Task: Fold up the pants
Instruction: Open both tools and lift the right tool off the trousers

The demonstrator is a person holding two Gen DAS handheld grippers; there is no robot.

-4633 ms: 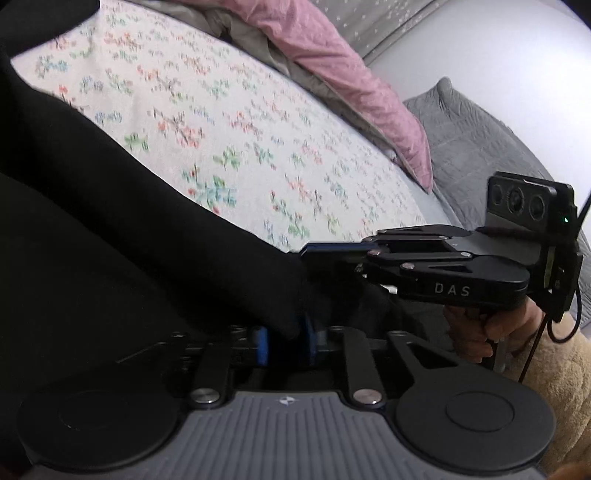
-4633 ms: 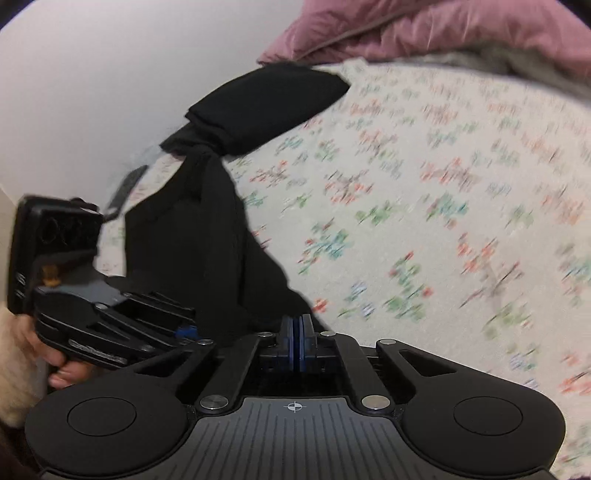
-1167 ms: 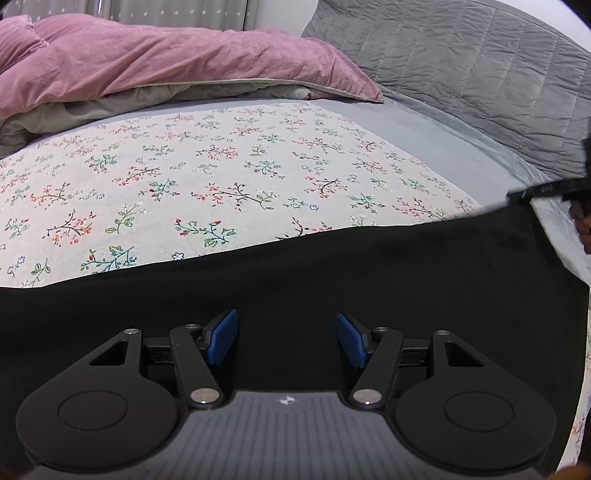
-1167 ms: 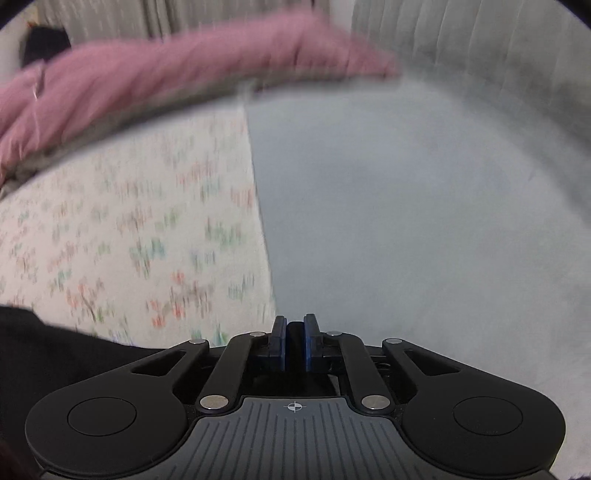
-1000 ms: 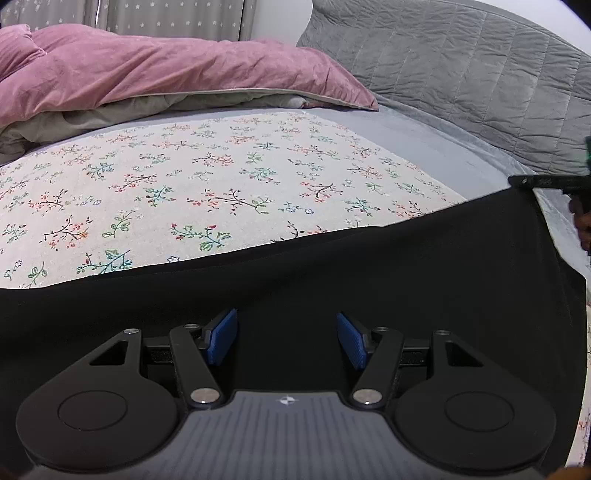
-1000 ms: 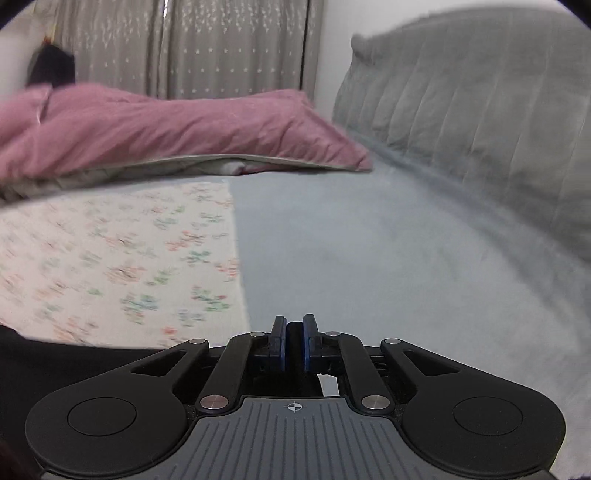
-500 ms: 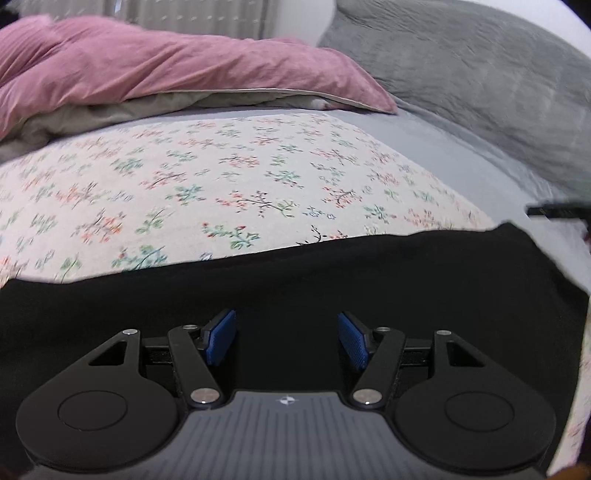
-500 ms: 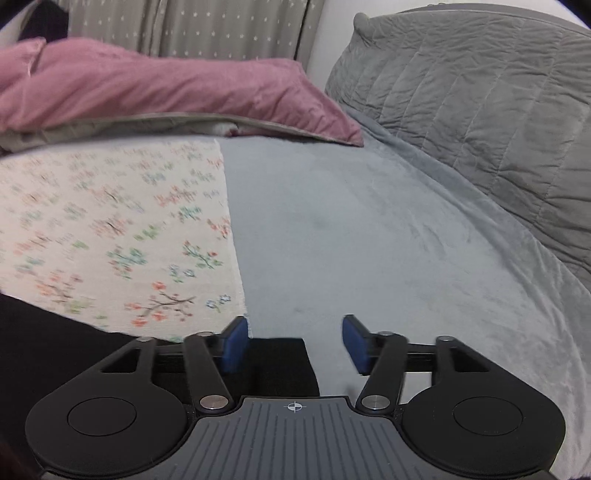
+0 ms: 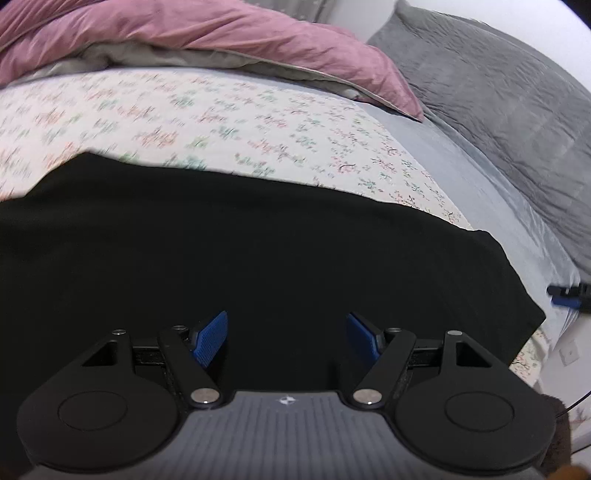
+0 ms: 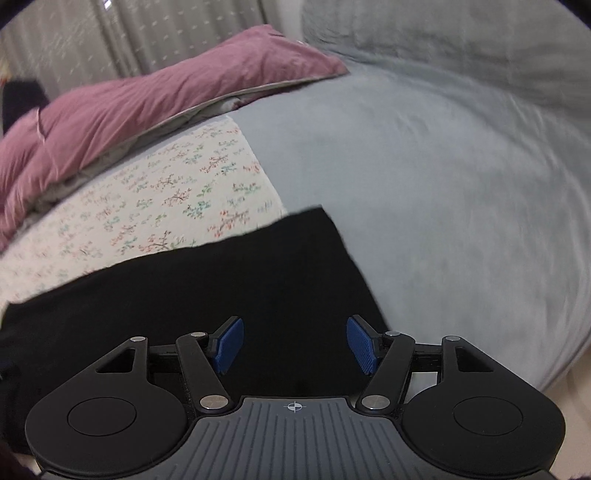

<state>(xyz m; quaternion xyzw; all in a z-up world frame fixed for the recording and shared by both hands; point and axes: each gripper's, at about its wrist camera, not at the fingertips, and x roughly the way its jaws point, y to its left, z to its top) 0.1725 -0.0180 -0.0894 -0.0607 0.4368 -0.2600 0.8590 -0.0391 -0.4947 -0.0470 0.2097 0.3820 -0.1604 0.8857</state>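
The black pants [image 9: 258,251] lie spread flat across the near part of the bed, over the floral sheet [image 9: 221,122]. My left gripper [image 9: 286,338] hovers above them, its jaws still opening, nothing between the blue pads. In the right wrist view the pants' right end [image 10: 258,280] reaches onto the grey sheet [image 10: 443,206]. My right gripper [image 10: 293,345] stands over that end with its jaws opening too and no cloth in them. Its blue tip [image 9: 565,295] shows at the right edge of the left wrist view, beyond the pants.
A pink duvet [image 9: 229,33] is bunched along the far side of the bed. A grey quilted headboard [image 9: 517,122] rises at the right. Curtains [image 10: 147,40] hang behind. The bed's near right edge [image 10: 569,354] drops to the floor.
The right gripper has let go of the pants' corner and opened. The cloth has settled flat. Both grippers have drawn back and rolled, and the left jaws have widened.
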